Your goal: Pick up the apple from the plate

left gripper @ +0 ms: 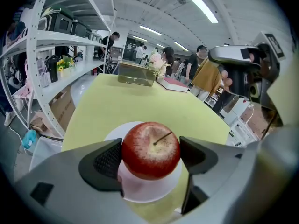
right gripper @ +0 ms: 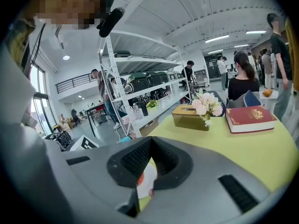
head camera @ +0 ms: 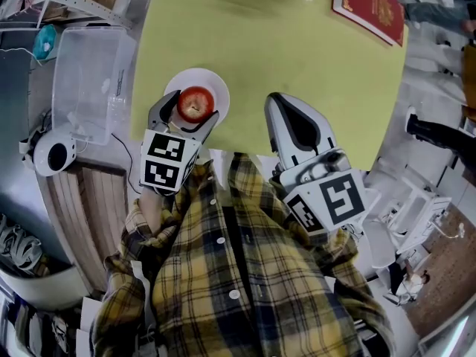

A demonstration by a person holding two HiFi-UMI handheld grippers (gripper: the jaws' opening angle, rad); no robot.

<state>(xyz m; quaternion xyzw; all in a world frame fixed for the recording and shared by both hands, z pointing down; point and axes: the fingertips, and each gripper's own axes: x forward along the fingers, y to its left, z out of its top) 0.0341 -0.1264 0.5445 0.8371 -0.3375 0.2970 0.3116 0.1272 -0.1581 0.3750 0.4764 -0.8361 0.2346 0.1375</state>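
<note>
Over the white plate (head camera: 213, 79), near the yellow table's (head camera: 297, 50) edge, the red apple (left gripper: 150, 148) is clasped between the left gripper's (head camera: 192, 105) pads, both touching its sides. Right of the plate, the right gripper (head camera: 279, 103) hovers with its jaws pressed together, empty.

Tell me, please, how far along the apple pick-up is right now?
Done: the left gripper is at the apple, with one jaw against each side of it. In hand: the grasp itself. The apple sits low over the white plate, and I cannot tell whether it is off it. Left: lifting it clear. The right gripper is shut, empty, and off to the plate's side.
</note>
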